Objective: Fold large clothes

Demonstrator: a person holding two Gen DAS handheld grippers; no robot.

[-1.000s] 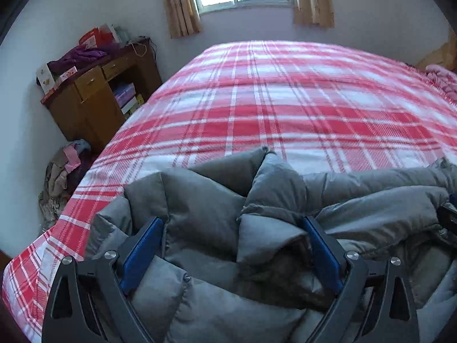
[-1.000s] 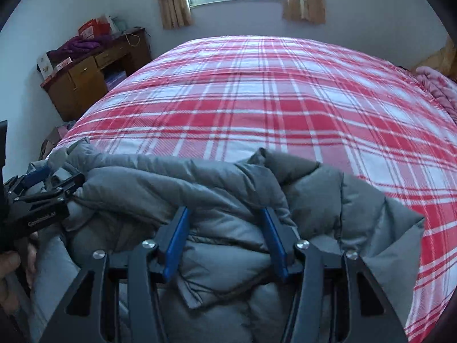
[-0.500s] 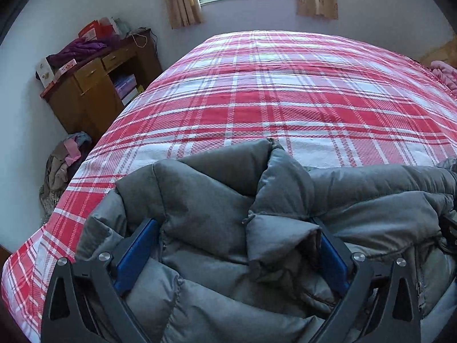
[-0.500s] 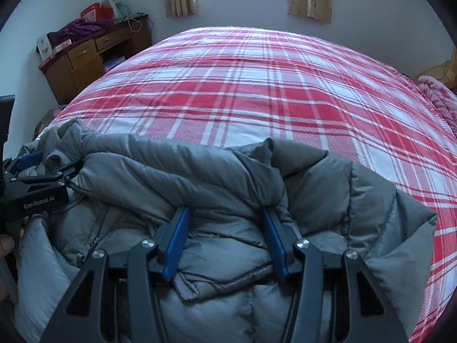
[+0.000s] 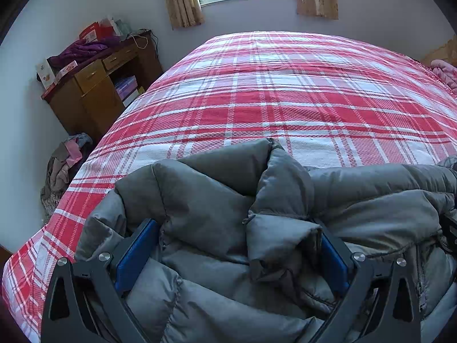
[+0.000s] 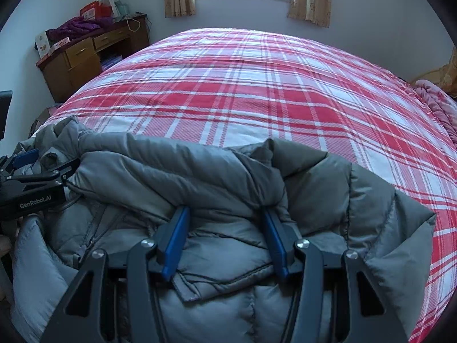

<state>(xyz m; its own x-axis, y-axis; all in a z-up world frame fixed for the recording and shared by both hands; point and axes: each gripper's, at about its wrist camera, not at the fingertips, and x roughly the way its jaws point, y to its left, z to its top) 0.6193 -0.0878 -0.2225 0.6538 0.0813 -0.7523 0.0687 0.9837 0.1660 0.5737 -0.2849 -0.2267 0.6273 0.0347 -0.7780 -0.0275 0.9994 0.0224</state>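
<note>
Bunched at the near edge of the bed (image 5: 285,91), the grey puffer jacket (image 5: 217,208) is clamped by the left hand-held gripper (image 5: 234,254) and right hand-held gripper (image 6: 225,234), both part-open around thick folds. Soft, bulky, light, slippery fabric is judged; seams should be gripped.

jacket: grey puffer jacket (image 6: 177,177) lying bunched on the plaid bed (image 6: 257,85)
right gripper (image 6: 225,228): pinching a jacket fold
left gripper (image 6: 34,168): gripping the jacket's left end
</note>
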